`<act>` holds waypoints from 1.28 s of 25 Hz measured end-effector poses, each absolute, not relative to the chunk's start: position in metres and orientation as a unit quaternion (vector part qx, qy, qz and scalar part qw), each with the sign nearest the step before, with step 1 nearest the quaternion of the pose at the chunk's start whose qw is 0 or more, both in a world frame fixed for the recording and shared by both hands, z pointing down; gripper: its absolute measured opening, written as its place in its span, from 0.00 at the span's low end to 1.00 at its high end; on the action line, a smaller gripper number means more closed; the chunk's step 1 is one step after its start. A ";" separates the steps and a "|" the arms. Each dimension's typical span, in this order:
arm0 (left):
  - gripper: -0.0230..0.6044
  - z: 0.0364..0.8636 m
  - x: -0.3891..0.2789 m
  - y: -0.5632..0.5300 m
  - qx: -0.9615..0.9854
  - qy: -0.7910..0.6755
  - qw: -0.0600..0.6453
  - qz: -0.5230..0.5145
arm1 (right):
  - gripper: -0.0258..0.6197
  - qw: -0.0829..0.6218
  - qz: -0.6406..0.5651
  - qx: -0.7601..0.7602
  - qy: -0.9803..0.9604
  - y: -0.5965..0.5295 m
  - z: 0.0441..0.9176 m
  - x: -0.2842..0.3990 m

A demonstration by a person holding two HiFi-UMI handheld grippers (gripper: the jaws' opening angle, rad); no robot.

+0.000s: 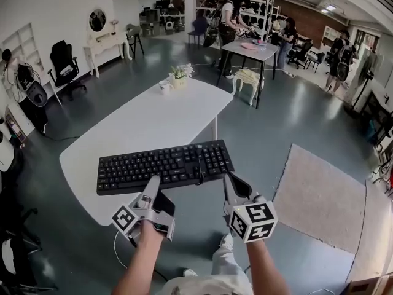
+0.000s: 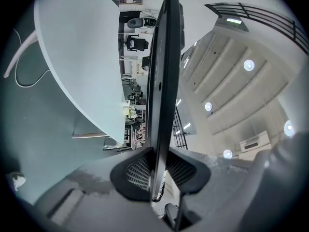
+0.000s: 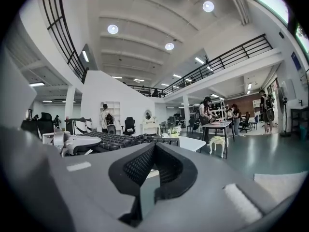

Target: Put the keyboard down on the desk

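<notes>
A black keyboard (image 1: 166,166) hangs flat over the near end of the white desk (image 1: 153,121). My left gripper (image 1: 151,183) is shut on its front edge, left of the middle. The left gripper view shows the keyboard (image 2: 161,76) edge-on between the pads (image 2: 140,170), with the desk (image 2: 82,57) standing apart from it. My right gripper (image 1: 228,180) sits just off the keyboard's right front corner and holds nothing. In the right gripper view its jaws (image 3: 153,149) are shut, and the keyboard (image 3: 113,140) lies off to the left.
A small plant (image 1: 179,74) and a white cup (image 1: 164,86) stand at the desk's far end. A pale rug (image 1: 319,195) lies on the floor to the right. People stand round a dark table (image 1: 252,48) farther back. Black chairs (image 1: 64,66) line the left wall.
</notes>
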State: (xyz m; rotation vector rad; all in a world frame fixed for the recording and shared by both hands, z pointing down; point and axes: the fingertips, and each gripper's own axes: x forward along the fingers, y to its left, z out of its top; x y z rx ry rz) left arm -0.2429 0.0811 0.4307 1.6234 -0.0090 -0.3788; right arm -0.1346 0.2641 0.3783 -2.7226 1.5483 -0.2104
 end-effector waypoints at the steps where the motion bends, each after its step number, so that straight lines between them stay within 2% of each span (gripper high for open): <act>1: 0.18 0.431 -0.237 0.080 0.722 -0.005 0.671 -0.170 | 0.04 0.002 -0.067 -0.866 0.495 0.263 0.379 -0.129; 21: 0.18 0.422 -0.042 0.054 0.718 -0.058 0.663 -0.204 | 0.04 0.004 -0.080 -0.824 0.561 0.217 0.373 0.088; 32: 0.18 0.423 -0.007 0.047 0.720 -0.113 0.643 -0.235 | 0.04 0.012 -0.078 -0.777 0.625 0.184 0.375 0.140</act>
